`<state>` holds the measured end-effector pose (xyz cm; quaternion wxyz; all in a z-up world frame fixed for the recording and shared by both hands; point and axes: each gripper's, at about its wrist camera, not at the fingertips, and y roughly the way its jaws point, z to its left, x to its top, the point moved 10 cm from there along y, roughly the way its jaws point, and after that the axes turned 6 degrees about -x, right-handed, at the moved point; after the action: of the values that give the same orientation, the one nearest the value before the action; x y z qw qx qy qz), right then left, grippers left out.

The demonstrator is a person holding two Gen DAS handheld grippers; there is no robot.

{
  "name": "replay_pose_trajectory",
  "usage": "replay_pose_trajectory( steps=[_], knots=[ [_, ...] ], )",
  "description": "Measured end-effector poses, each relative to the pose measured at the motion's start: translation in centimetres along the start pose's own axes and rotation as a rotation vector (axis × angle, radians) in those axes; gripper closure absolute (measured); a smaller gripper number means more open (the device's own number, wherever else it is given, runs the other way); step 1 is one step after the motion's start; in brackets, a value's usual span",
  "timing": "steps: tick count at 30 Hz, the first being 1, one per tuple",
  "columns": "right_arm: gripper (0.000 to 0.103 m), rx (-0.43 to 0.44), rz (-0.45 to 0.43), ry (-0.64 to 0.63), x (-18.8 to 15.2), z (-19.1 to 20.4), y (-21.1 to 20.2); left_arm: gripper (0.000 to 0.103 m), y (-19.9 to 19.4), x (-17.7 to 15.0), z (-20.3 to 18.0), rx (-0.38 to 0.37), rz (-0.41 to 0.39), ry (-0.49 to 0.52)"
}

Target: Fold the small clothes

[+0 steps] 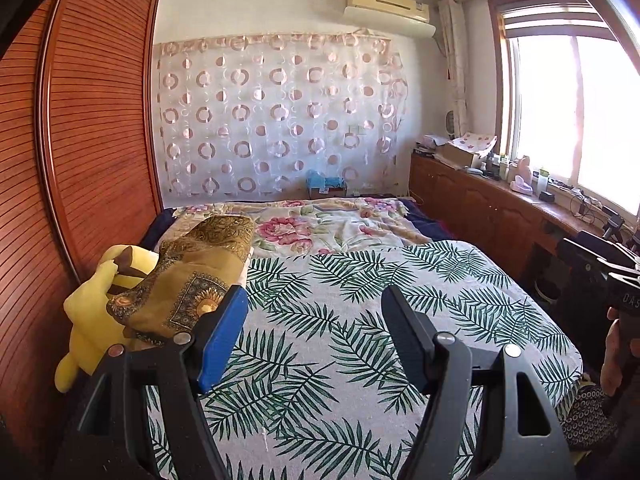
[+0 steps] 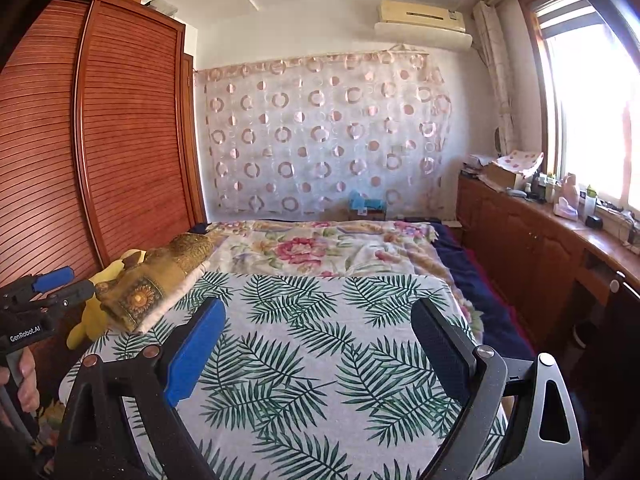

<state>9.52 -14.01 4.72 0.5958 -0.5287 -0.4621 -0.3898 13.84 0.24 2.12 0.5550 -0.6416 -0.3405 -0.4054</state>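
My left gripper (image 1: 313, 294) is open above a bed sheet printed with green fern leaves (image 1: 340, 320), and nothing lies between its blue and black fingers. My right gripper (image 2: 318, 306) is open too and hovers empty over the same fern sheet (image 2: 320, 360). A gold-brown patterned cloth bundle (image 1: 196, 276) rests at the sheet's left edge, just beyond the left gripper's blue finger. The bundle (image 2: 160, 280) also shows left of the right gripper. Each gripper appears in the other's view: the right gripper (image 1: 592, 264) at the right edge, the left gripper (image 2: 74, 282) at the left edge.
A yellow plush toy (image 1: 92, 312) lies under the bundle beside a slatted wooden wardrobe (image 1: 92, 140). A floral blanket (image 1: 328, 224) covers the far half of the bed. A wooden cabinet (image 1: 480, 208) with clutter runs under the window on the right. A hand (image 1: 616, 360) holds the right gripper.
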Motion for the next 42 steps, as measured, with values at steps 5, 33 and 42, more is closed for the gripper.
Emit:
replay_pose_trajectory(
  steps=[5, 33, 42],
  knots=[
    [0.008, 0.002, 0.003, -0.003, -0.1, -0.3, 0.1, 0.033, 0.0, 0.0, 0.1, 0.001, 0.0, 0.001],
    [0.008, 0.011, -0.008, -0.016, -0.2, -1.9, 0.3, 0.033, -0.1, 0.0, 0.1, 0.0, -0.002, 0.001],
    [0.008, 0.01, -0.013, -0.017, -0.3, -2.3, 0.4, 0.033, -0.2, 0.0, 0.2, -0.001, -0.004, 0.001]
  ],
)
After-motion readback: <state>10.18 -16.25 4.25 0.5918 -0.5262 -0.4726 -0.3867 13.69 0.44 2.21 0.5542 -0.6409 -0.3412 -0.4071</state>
